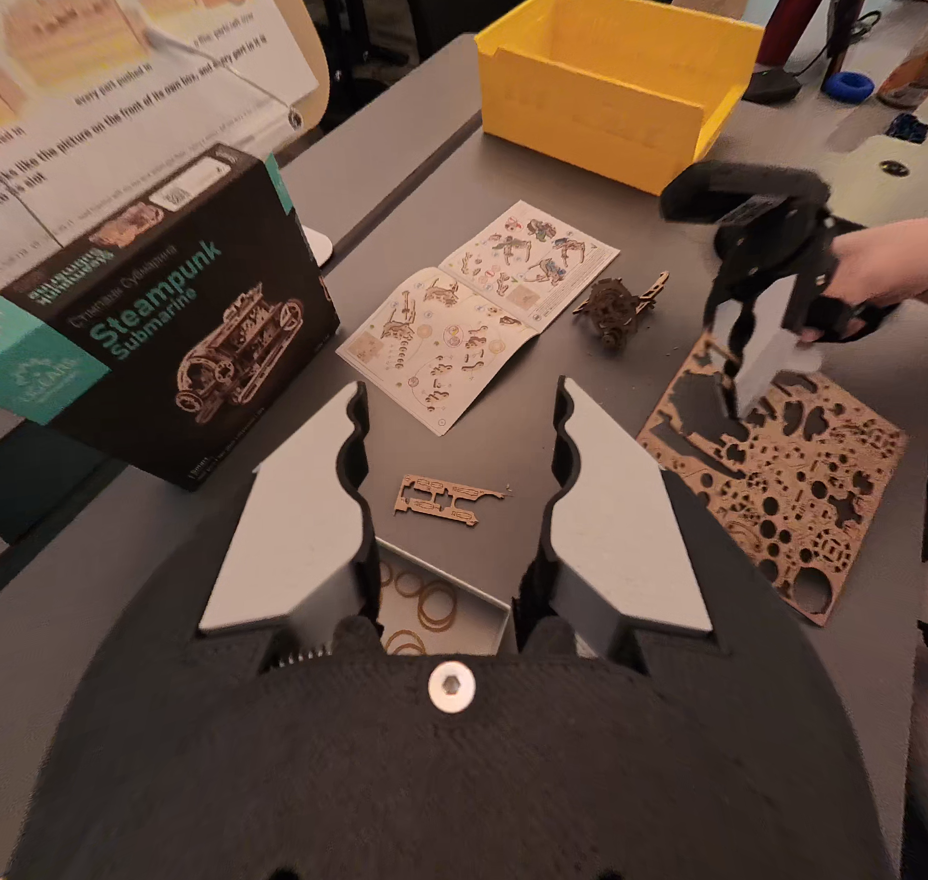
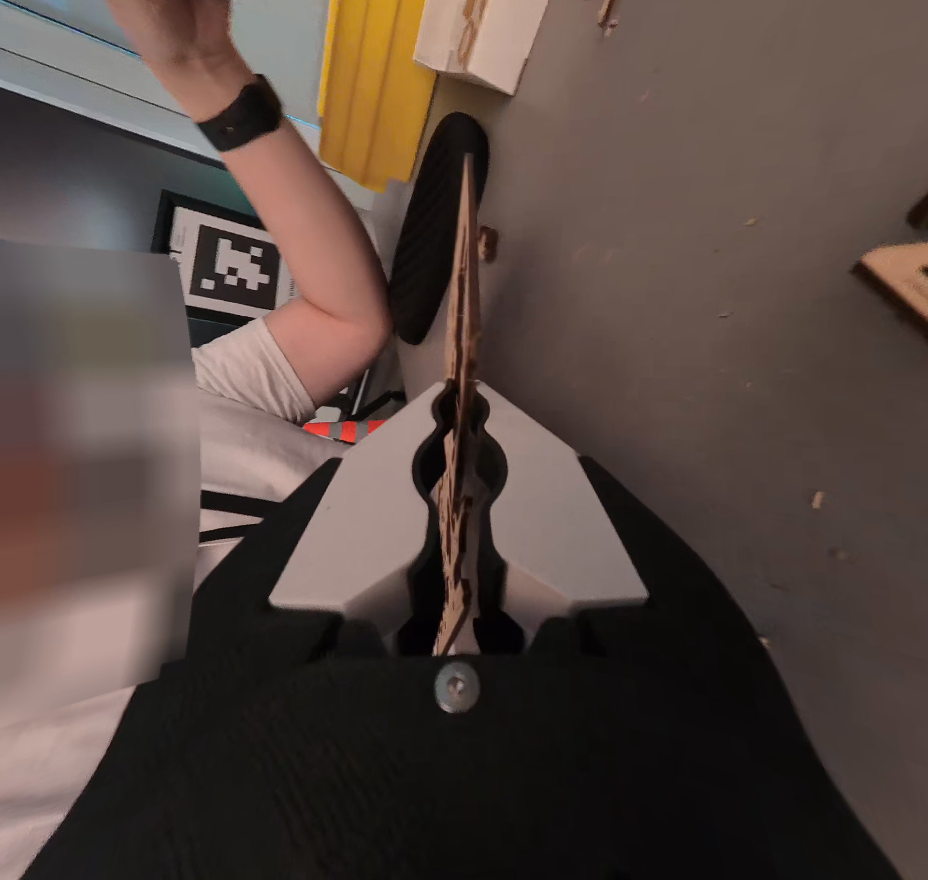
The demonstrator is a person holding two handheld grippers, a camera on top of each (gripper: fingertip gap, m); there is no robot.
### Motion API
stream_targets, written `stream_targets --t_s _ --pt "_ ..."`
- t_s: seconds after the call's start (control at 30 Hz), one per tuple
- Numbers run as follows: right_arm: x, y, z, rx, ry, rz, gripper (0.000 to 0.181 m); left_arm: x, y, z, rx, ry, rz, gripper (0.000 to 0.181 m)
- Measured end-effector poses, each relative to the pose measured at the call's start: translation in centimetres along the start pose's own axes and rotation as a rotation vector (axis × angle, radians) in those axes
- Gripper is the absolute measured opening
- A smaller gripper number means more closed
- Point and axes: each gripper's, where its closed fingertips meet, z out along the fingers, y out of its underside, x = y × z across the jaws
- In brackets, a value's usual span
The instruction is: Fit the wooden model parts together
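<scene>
I'm pinching the punched-out plywood sheet [image 2: 464,303] edge-on in my right gripper [image 2: 461,388], fingers closed flat on it, and from the left wrist view that same sheet [image 1: 783,479] is lying on the grey table [image 1: 427,162] full of round and lobed cut-outs, so most parts look already popped free. My left gripper [image 1: 459,393] is hovering with its fingers spread wide and empty, right above a small flat wooden piece [image 1: 442,499], thin, pale, slotted, with a splintery tail at one end. Further back the partly built model [image 1: 615,311] is sitting dark and gear-studded beside the open instruction leaflet [image 1: 472,318]; I'd judge it well short of finished, with this small piece and probably more left to fit. Below my fingers a shallow white tray [image 1: 482,615] is holding thin tan rings, rubber bands as far as I can tell. The glossy dark kit box [image 1: 165,313] is standing to the left, the yellow plastic bin [image 1: 607,102] beyond.
</scene>
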Motion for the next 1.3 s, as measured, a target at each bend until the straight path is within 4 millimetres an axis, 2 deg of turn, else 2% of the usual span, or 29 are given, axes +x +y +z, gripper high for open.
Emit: stream_targets --t_s 0.07,0.1,0.23,0.4,0.57,0.77,0.87,0.97,1.07,1.1,1.2,1.3 --pt "1.1 -0.3 0.3 0.016 0.043 0.002 0.010 0.6 -0.6 -1.0 0.019 0.014 0.011 0.072" --pt "1.3 -0.5 0.4 0.032 0.051 0.007 0.022 0.8 -0.8 -1.4 0.026 0.012 0.017 0.072" --pt "1.8 -0.1 0.4 0.040 0.103 -0.004 0.040 2.4 -1.4 -2.3 0.038 0.060 0.025 0.073" --pt "3.8 0.5 -1.3 -0.051 0.416 -0.087 0.045 4.3 -2.7 -3.1 0.090 0.143 0.001 0.072" --pt "4.9 1.4 -2.2 -0.215 0.677 -0.150 0.050 4.9 -3.0 -3.8 0.099 0.156 0.009 0.070" --pt "5.5 1.3 -2.4 -0.306 0.825 -0.166 0.059 5.3 -3.6 -5.0 0.141 0.174 0.009 0.069" --pt "6.1 1.6 -3.3 -0.392 0.928 -0.176 0.060 5.4 -3.8 -5.5 0.156 0.178 0.011 0.067" --pt "5.7 1.3 -2.8 -0.415 0.919 -0.153 0.063 5.4 -4.1 -6.0 0.177 0.184 0.001 0.067" --pt "4.7 -0.6 -2.6 -0.359 0.973 -0.222 0.061 5.2 -4.3 -6.5 0.191 0.172 -0.002 0.066" --pt "4.0 -1.7 -1.9 -0.318 0.972 -0.273 0.059 5.0 -4.3 -6.7 0.196 0.159 -0.004 0.065" --pt "1.0 -7.1 2.5 -0.110 0.890 -0.539 0.057 4.7 -4.7 -7.4 0.216 0.134 -0.001 0.064" --pt "0.8 -12.5 6.1 0.067 0.903 -0.729 0.051 4.3 -5.0 -8.1 0.238 0.102 -0.011 0.063"
